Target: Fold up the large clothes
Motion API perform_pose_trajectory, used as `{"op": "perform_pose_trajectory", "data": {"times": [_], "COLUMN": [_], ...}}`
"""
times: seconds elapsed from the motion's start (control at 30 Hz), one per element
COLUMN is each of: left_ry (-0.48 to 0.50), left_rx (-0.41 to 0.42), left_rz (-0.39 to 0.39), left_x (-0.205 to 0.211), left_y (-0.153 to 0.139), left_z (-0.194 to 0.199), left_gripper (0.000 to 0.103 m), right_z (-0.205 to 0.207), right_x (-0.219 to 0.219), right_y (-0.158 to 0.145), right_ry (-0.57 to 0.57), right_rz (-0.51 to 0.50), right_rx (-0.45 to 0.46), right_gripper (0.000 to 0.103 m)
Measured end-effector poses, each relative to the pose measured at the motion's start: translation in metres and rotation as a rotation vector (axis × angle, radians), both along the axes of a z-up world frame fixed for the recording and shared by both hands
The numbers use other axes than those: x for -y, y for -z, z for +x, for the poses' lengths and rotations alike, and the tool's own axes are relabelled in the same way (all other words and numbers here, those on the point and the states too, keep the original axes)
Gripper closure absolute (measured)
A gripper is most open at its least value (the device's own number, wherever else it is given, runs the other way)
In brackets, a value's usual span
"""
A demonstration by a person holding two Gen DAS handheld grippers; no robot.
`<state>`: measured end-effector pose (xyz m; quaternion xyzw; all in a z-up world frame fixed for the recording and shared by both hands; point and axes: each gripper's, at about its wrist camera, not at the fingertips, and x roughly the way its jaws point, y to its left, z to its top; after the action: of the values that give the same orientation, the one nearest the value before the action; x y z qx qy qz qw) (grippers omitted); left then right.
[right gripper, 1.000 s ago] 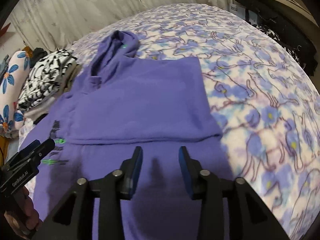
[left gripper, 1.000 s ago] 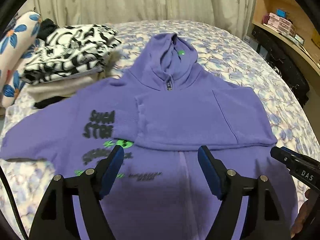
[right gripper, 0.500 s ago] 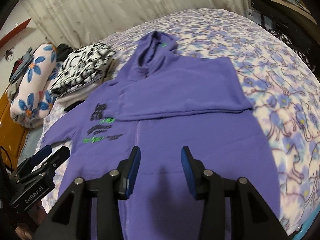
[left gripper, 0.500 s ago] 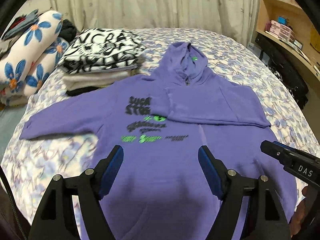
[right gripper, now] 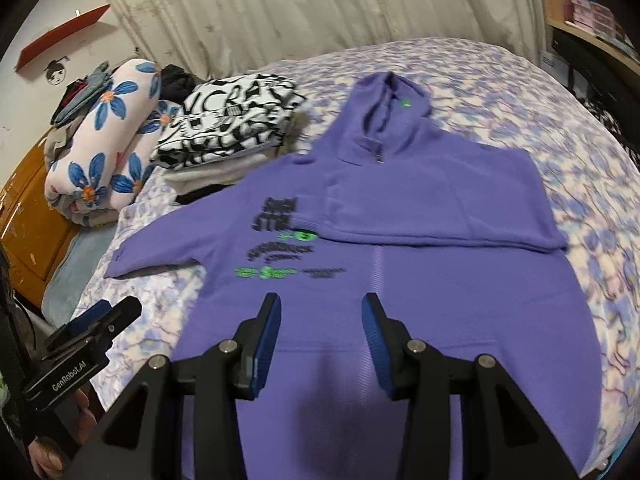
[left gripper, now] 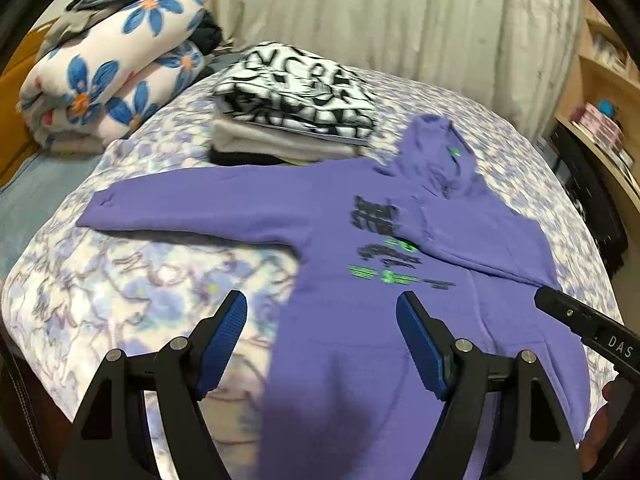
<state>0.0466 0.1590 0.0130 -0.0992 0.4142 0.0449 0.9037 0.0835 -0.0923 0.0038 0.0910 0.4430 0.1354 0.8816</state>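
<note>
A purple hoodie [left gripper: 360, 312] [right gripper: 400, 288] with black and green print lies face up on the bed, hood towards the curtain. Its right sleeve is folded across the chest; its left sleeve [left gripper: 192, 204] stretches out flat to the left. My left gripper [left gripper: 322, 320] hovers open above the hoodie's lower left edge, nothing between its fingers. My right gripper [right gripper: 320, 318] hangs open over the lower front of the hoodie, also holding nothing. Each gripper shows at the edge of the other's view.
A stack of folded clothes [left gripper: 296, 108] topped by a black-and-white print sits beyond the left sleeve. A rolled floral blanket [left gripper: 108, 76] lies at the far left. The patterned bedspread [right gripper: 560, 128] is bare on the right. Wooden shelves [left gripper: 600, 112] stand past the bed's right side.
Both grippers pulled back and rose from the hoodie, drifting left, so the whole garment and the outstretched left sleeve came into view. Their jaws kept the same width.
</note>
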Motion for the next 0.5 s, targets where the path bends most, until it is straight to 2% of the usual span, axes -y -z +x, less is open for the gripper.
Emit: {"op": "perform_pose_trajectory", "data": {"times": [0.5], "left_ry": [-0.174], "left_rx": [-0.006], "left_rz": [-0.055], "left_x": [-0.103], "left_y": [0.015], "left_z": [0.016], "left_gripper": [0.027], "right_z": [0.034], "right_x": [-0.099], "right_y": [0.008], "right_ry": [-0.136], "right_rz": [-0.014], "right_rx": [-0.005], "right_gripper": [0.061]}}
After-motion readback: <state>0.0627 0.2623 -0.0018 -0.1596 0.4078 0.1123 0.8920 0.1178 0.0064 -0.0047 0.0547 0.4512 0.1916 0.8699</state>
